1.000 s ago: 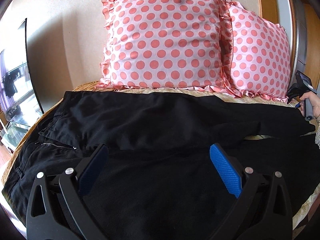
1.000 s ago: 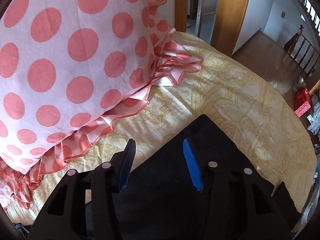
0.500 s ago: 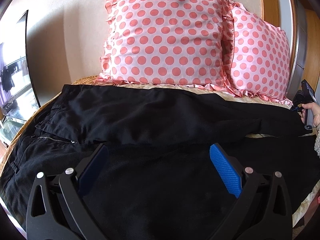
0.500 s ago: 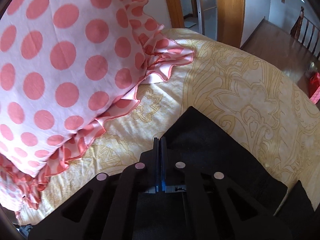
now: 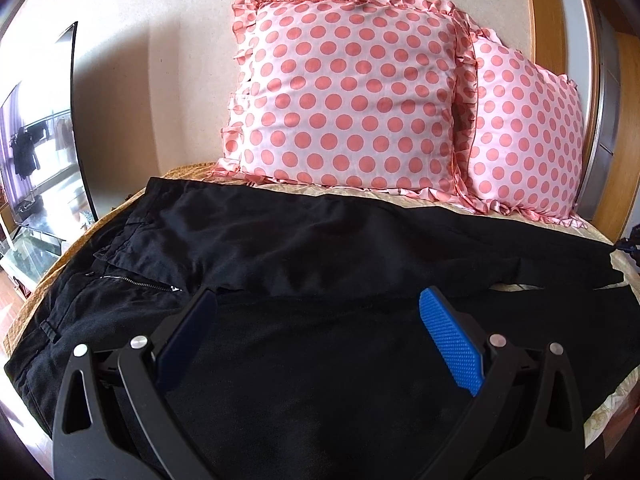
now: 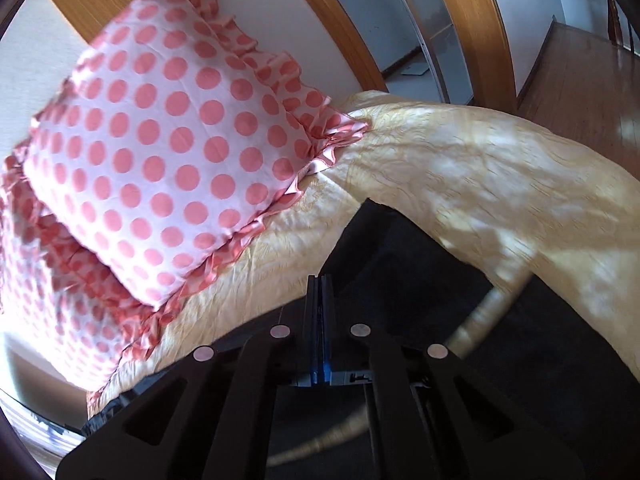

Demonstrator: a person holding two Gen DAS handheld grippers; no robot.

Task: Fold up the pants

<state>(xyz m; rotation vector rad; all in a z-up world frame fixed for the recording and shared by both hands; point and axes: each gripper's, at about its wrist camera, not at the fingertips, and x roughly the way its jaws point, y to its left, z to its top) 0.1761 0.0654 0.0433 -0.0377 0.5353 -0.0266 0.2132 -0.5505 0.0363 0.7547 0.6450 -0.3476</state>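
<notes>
One pants (image 6: pixel 400 248) hem pinched in right tool (image 6: pixel 318 292), left tool (image 5: pixel 316 320) spread above them

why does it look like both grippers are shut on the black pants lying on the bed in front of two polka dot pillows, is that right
Not quite. Only the right gripper is shut on the black pants, as the right wrist view shows. In the left wrist view, the left gripper has its jaws wide open above the fabric, holding nothing. The pants do lie on the bed in front of two polka dot pillows.
</notes>
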